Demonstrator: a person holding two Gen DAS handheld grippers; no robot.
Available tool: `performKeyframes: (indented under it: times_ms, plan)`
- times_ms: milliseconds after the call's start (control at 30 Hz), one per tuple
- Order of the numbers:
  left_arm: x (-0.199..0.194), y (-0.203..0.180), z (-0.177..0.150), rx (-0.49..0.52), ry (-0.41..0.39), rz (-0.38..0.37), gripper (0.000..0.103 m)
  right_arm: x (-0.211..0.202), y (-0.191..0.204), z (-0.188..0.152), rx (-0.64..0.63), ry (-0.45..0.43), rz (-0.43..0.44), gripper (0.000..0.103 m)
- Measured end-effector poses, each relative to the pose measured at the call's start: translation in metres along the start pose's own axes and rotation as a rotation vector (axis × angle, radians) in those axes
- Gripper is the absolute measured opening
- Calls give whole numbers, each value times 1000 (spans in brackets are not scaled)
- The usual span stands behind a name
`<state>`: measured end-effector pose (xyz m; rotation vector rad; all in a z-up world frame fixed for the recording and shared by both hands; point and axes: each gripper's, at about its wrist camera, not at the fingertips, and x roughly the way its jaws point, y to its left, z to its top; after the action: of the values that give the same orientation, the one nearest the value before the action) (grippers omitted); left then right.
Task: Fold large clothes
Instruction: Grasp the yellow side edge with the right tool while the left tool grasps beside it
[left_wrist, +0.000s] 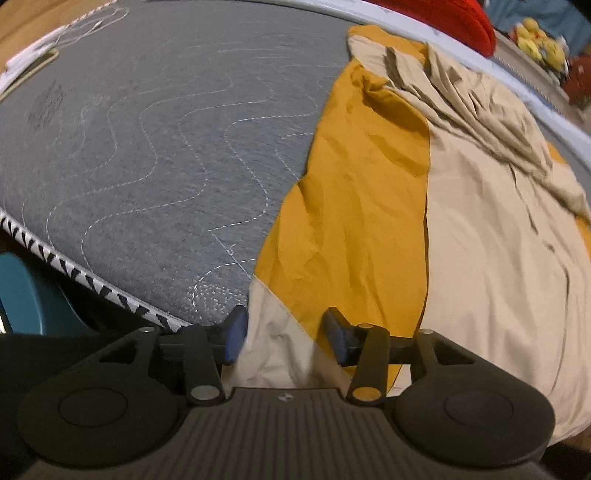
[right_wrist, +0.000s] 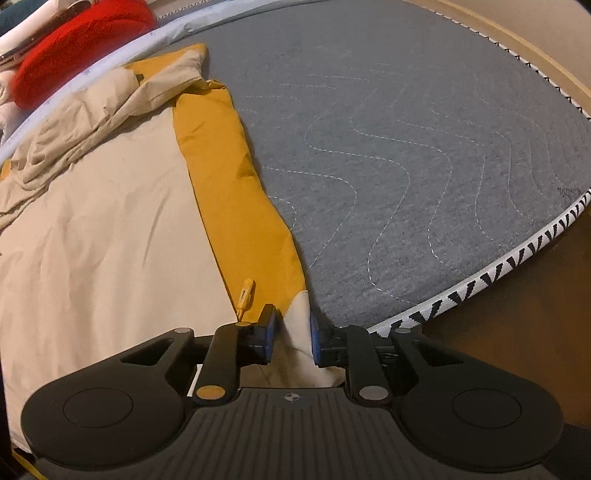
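A large mustard-yellow and beige garment (left_wrist: 369, 206) lies spread on a grey quilted mattress (left_wrist: 166, 155). It also shows in the right wrist view (right_wrist: 110, 229) on the mattress (right_wrist: 424, 166). My left gripper (left_wrist: 282, 332) has its jaws apart around a beige corner of the garment at the near mattress edge. My right gripper (right_wrist: 291, 332) has its jaws narrowly apart around another beige corner at the near edge. A small yellow zipper pull (right_wrist: 245, 293) lies on the yellow band just left of the right gripper. The far end of the garment is bunched.
A red cushion (left_wrist: 458, 22) lies beyond the mattress's far edge, also in the right wrist view (right_wrist: 81, 48). Yellow plush toys (left_wrist: 539, 40) sit at the far right. A teal object (left_wrist: 33, 299) is below the mattress edge. A black-and-white trim (right_wrist: 498, 273) marks the mattress edge.
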<state>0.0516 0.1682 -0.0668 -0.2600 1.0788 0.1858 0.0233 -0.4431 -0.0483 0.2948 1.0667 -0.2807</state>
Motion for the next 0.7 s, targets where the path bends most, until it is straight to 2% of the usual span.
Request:
performKeyframes:
  times_ms: [67, 100, 133, 200, 300, 400, 433, 500, 633, 667, 700]
  plan:
    - [1, -3, 0, 29, -8, 12, 51, 0, 1, 0, -7, 0, -2, 19]
    - [0, -3, 0, 39, -16, 19, 37, -1, 2, 0, -15, -4, -4, 15]
    - [0, -4, 0, 44, -25, 22, 20, -4, 2, 0, -26, -16, -2, 6]
    - [-7, -2, 1, 32, -48, -2, 15, -12, 5, 0, -38, -54, -1, 4]
    - [-13, -2, -2, 50, -63, 0, 15, -18, 6, 2, -39, -93, 6, 4]
    - [-6, 3, -1, 22, -21, 4, 24, -9, 5, 1, -43, -48, -18, 5]
    - [-3, 6, -1, 4, -3, -6, 31, -6, 4, 1, -43, -31, -24, 7]
    - [0, 8, -1, -5, 9, -10, 34, -2, 5, 0, -54, -15, -34, 12]
    - [0, 4, -1, 40, 0, 10, 33, 0, 8, -2, -74, -11, -46, 12]
    - [0, 2, -2, 44, -2, 15, 31, -1, 8, -2, -78, -13, -49, 9]
    - [0, 1, -2, 49, -5, 18, 24, -2, 8, -2, -80, -16, -49, 8]
